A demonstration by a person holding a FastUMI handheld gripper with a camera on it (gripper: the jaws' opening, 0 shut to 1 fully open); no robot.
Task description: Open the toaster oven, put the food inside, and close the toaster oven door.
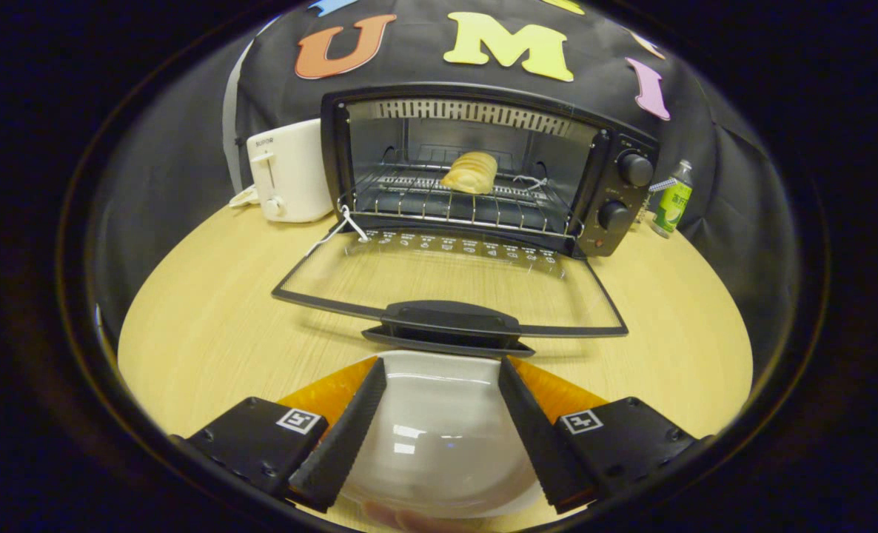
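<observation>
Gripper view: bread roll [470, 172] already on rack, tool [443, 370] wide open, empty, over white plate [439, 437]; get under door handle [450, 320], swing it up shut.

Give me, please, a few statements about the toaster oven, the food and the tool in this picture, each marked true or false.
1. The toaster oven's door is folded down open. True.
2. The food lies on the white plate. False: it sits on the wire rack inside the toaster oven.
3. The tool is open, its fingers apart over the plate. True.
4. The fingers press on the door handle. False: the handle lies just ahead of them, untouched.
5. A white toaster stands beside the oven. True.
</observation>
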